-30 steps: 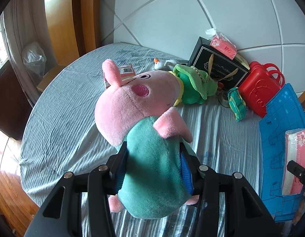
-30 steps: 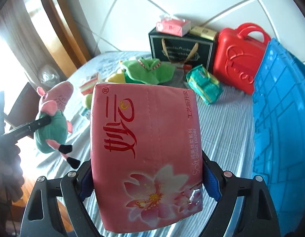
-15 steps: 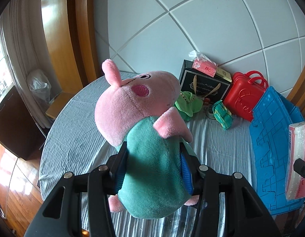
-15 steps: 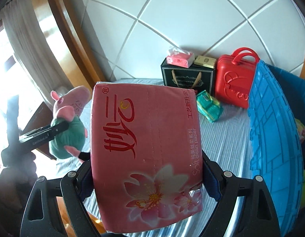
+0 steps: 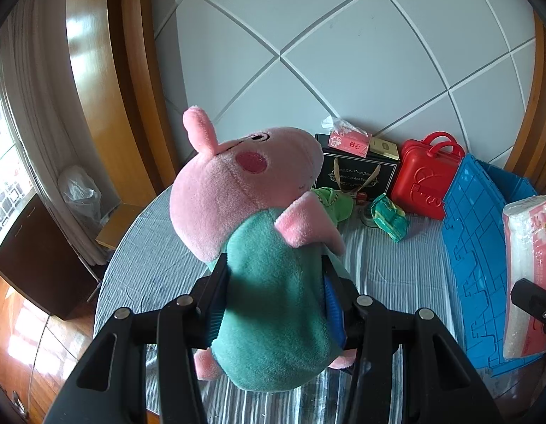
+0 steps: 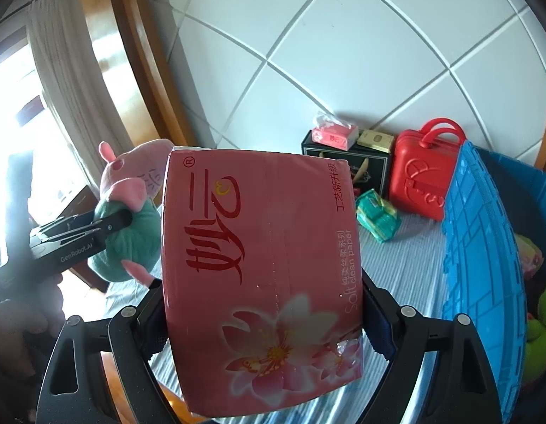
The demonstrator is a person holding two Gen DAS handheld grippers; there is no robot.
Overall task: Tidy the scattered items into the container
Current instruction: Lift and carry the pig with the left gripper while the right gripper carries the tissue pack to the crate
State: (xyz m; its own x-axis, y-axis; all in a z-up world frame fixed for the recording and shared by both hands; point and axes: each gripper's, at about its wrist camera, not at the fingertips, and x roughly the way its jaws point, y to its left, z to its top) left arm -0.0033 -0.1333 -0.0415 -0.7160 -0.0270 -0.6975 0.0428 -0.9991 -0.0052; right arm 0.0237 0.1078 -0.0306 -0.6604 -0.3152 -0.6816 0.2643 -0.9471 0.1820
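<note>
My left gripper [image 5: 274,289] is shut on a pink pig plush in a green dress [image 5: 251,212] and holds it high above the blue-striped table [image 5: 389,272]. My right gripper [image 6: 262,307] is shut on a pink tissue pack [image 6: 262,265], also held in the air; the pack also shows at the right edge of the left wrist view [image 5: 527,272]. The blue crate [image 6: 485,261] stands at the right, with a green toy inside [image 6: 541,321]. The pig and the left gripper [image 6: 107,226] show at the left of the right wrist view.
At the table's back stand a black gift box [image 5: 357,173] with a small tissue pack on top [image 5: 347,139], a red toy suitcase [image 5: 425,176], a green plush [image 5: 333,201] and a green packet [image 5: 391,217]. A white tiled wall is behind.
Both grippers have risen higher above the table with their loads. The table objects look smaller and farther, and more of the wall shows.
</note>
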